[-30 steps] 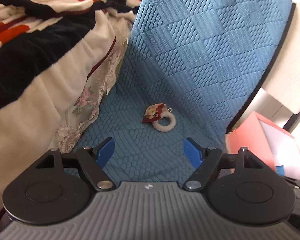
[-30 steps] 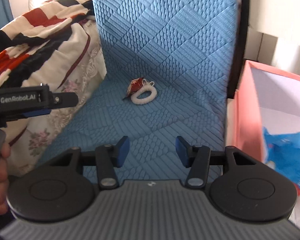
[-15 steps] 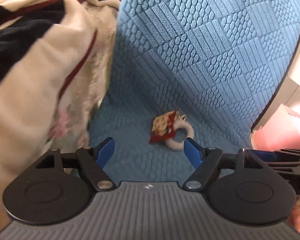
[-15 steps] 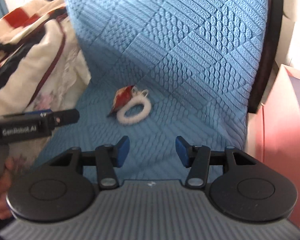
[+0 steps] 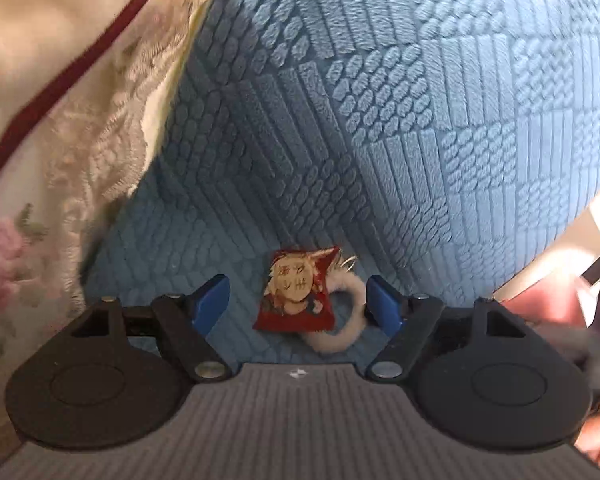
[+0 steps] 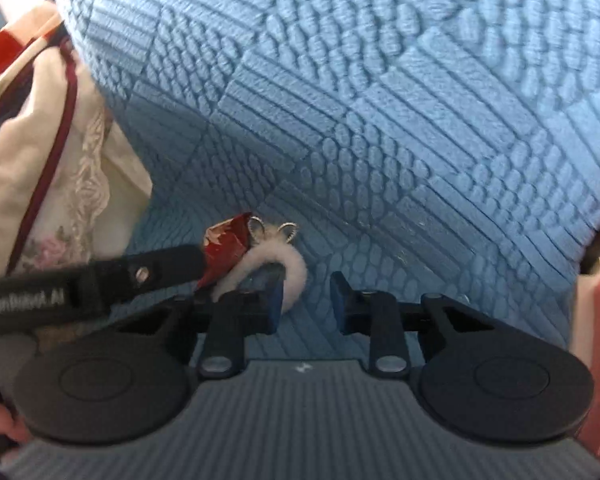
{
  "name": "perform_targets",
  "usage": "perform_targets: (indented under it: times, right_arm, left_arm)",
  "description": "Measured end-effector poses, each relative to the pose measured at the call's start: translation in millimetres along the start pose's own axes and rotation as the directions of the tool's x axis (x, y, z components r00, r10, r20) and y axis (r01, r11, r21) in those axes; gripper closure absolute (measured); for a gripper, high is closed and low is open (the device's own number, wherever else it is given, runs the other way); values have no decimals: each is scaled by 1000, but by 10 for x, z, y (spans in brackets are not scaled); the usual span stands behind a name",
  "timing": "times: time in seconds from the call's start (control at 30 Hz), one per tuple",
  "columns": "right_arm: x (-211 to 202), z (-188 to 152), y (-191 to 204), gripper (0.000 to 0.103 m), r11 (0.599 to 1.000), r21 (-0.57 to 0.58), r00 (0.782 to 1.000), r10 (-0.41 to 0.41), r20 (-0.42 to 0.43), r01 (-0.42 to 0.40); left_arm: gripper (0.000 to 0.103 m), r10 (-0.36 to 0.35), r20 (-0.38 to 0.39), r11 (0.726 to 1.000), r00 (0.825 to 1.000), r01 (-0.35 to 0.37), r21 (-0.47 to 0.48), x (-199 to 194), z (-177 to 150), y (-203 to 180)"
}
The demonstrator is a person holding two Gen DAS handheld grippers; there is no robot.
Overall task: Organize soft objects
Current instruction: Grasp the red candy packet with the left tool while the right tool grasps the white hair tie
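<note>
Charm (image 5: 296,294) between open left gripper (image 5: 298,304) fingers; right gripper (image 6: 305,298) closing, empty.

A blue quilted chair cover (image 5: 420,140) fills the view — cream lace-edged bedding (image 5: 60,120) crowds its left, a pink box (image 6: 596,320) sits right.

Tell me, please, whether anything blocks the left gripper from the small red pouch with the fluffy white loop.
Nothing visible does: the red pouch already lies between the left gripper's open jaws on the blue cover.

One fluffy ring (image 5: 346,338) with one red charm (image 5: 296,296) is seen, one blue cover (image 5: 420,140), one blanket (image 5: 52,100).
</note>
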State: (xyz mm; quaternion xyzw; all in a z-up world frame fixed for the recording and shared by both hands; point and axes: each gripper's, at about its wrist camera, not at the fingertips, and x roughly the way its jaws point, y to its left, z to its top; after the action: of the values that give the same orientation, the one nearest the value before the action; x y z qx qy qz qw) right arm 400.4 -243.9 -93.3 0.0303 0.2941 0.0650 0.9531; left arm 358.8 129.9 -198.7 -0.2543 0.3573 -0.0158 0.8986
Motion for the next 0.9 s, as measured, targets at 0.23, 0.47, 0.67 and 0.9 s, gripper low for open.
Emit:
perform_targets:
  times: [0.23, 0.47, 0.67, 0.9]
  right_arm:
    - [155, 35, 78, 74, 998, -71, 1000, 0, -2, -1]
    - [319, 17, 245, 75, 984, -179, 1000, -24, -6, 22]
    - [368, -17, 406, 92, 962, -271, 999, -48, -13, 43]
    - [313, 49, 394, 94, 973, -220, 997, -72, -1, 70]
  left_arm:
    - [37, -53, -11, 998, 999, 53, -21, 181, 24, 80]
    - [52, -30, -20, 999, 999, 29, -20, 275, -13, 110]
    - [61, 5, -3, 1000, 1000, -5, 1, 303, -53, 102]
    - [64, 24, 14, 1000, 1000, -24, 7, 187, -84, 80]
